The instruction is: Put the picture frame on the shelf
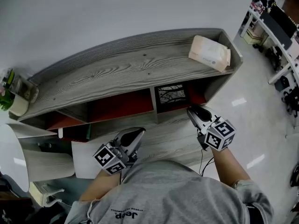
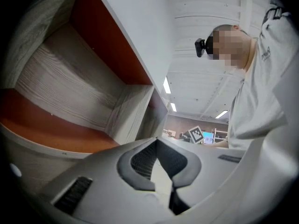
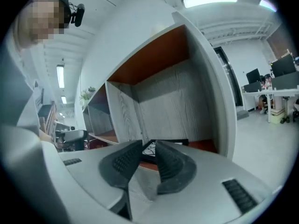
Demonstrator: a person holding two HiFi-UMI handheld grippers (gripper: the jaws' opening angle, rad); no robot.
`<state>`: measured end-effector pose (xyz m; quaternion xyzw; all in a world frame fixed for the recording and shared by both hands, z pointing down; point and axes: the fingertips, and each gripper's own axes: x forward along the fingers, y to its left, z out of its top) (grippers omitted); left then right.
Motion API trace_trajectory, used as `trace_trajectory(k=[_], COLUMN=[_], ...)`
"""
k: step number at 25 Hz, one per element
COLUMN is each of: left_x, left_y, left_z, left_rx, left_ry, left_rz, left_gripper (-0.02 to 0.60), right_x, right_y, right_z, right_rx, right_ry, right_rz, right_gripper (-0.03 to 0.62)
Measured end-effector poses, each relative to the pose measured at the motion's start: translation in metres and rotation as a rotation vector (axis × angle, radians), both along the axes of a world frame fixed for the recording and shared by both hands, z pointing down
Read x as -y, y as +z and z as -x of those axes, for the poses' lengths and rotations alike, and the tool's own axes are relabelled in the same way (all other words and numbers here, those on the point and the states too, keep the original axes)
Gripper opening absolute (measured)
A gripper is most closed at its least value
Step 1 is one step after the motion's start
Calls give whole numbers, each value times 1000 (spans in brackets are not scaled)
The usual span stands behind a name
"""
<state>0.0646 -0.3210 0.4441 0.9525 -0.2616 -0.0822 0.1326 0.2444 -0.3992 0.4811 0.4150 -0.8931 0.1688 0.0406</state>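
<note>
Grey wood-grain shelf (image 1: 131, 69), picture frame (image 1: 171, 95) in centre cubby; glossy floor (image 1: 243, 101) right. Left gripper (image 1: 139, 131) pressed together; right gripper (image 1: 190, 109) slightly spread, empty.

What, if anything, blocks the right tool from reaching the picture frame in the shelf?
Probably nothing, so yes, it looks reachable. The picture frame sits in an open-fronted compartment straight ahead of the right tool, whose jaws are apart and empty.

On shelf (image 1: 117, 73) top, tissue pack (image 1: 210, 52) — picture frame (image 1: 171, 96) in rt cubby.
</note>
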Motion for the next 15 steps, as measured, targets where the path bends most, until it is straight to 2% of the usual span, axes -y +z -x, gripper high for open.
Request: trace_trajectory(k=[7,15], left_x=[-23,-43], left_y=[-12,-26], left_z=[14,43], left_rx=[11,-6], left_ry=[-107,-154], left_rz=[-20,-62], left_gripper=[9,9], right_x=[-25,-49], right_y=[-10,-22], right_z=[2,27], right_rx=[36,91], right_ry=[-98,-163], right_rz=[-24,-28], right_gripper=[86,-6])
